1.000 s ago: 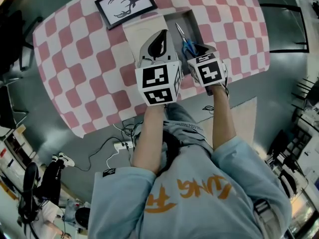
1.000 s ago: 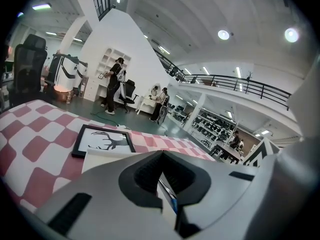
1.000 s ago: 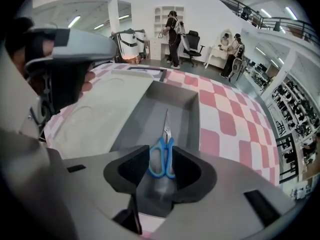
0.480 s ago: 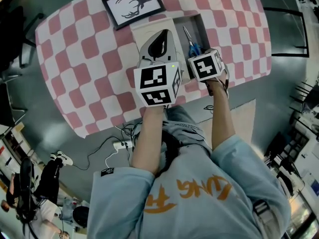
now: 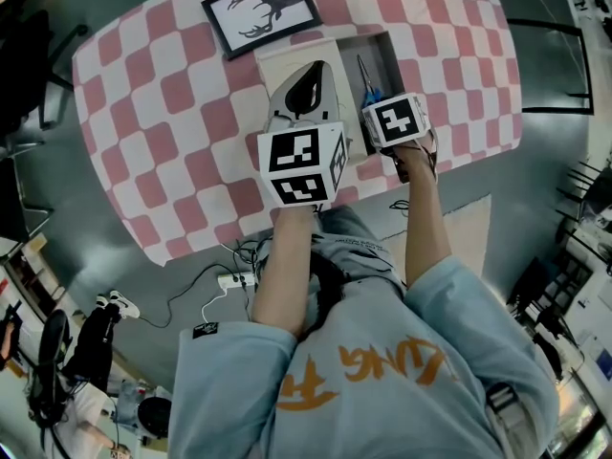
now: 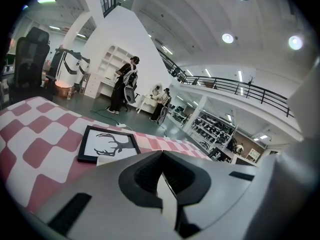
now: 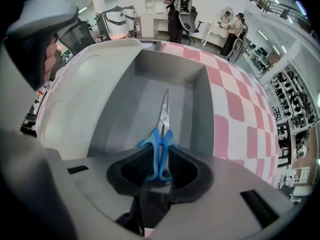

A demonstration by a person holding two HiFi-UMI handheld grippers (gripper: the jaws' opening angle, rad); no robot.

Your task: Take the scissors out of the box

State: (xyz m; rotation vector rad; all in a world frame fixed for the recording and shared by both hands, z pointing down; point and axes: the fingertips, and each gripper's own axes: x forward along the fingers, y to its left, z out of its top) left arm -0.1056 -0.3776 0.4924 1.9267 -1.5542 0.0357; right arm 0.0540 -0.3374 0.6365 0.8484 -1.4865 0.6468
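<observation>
Checked table (image 5: 163, 113) lies under both grippers, w/ a framed deer pic (image 5: 260, 10) just past the L gripper's tips. The grey box (image 7: 200, 109) is open directly below the R gripper. Its white lid (image 5: 287, 60) is folded flat to that gripper's left, under the L gripper (image 6: 161, 155). L gripper: jaws together, tips meeting, nothing visibly between them. It points shallowly down over the lid; can't tell if it touches. R gripper (image 7: 159, 155) points straight down into the box. Its jaws have just been closing and stand either side of the scissors (image 7: 161, 134), pads looking pressed on the blue handles (image 7: 158, 166), no gap visible. Scissors lie flat on the box floor, handles between the R jaws. The blades (image 7: 164, 106) are shut and point away from the gripper, approx mid-floor, clear of both side walls. Handling, as a judgement: light, stiff, small. Plastic handles should give fair friction; the steel blades are thin & slick. So the handles are the place to hold, across both loops, which also keeps the blades shut. Held at one end, the blade end may droop or pivot on the lift, so it needs a firm grip & a straight-up pull so the tips clear the far wall. A shallow pinch on something lying this flat could slip off.
</observation>
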